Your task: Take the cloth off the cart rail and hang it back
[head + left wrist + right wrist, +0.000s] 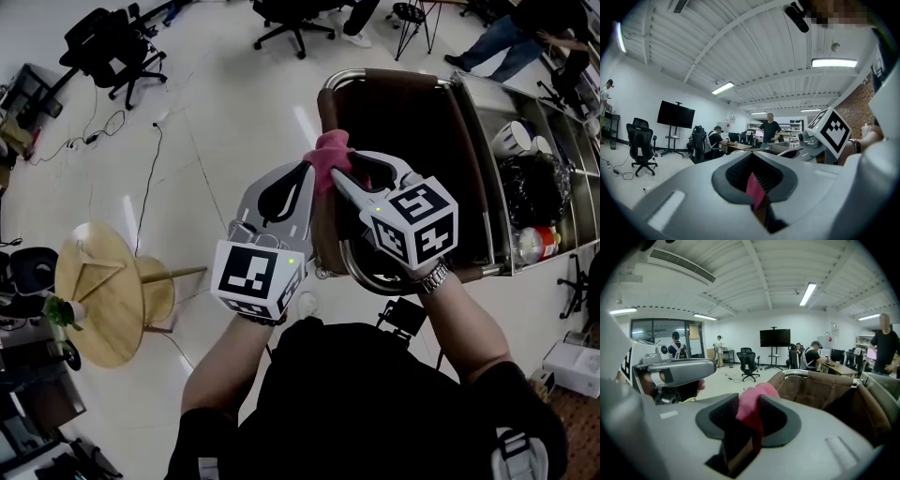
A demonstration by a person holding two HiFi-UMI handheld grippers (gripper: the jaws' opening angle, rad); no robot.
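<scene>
A pink cloth (330,152) is seen bunched just above the middle of the head view, held against the left edge of the cart rail (339,79). It is pinched from two sides. The left gripper (307,176) is placed at the cloth's 7 o'clock, its jaws closed on a thin fold of the cloth (754,190). The right gripper (339,178) is placed at the cloth's 5 o'clock, its jaws closed on a thicker bunch (752,409). The two grippers are set side by side, tips nearly touching. A brown liner (403,77) is draped over the rail, at the cloth's 2 o'clock. A round wooden table (94,291) is seen at 8 o'clock on the floor, and a black office chair (112,47) at 11 o'clock.
</scene>
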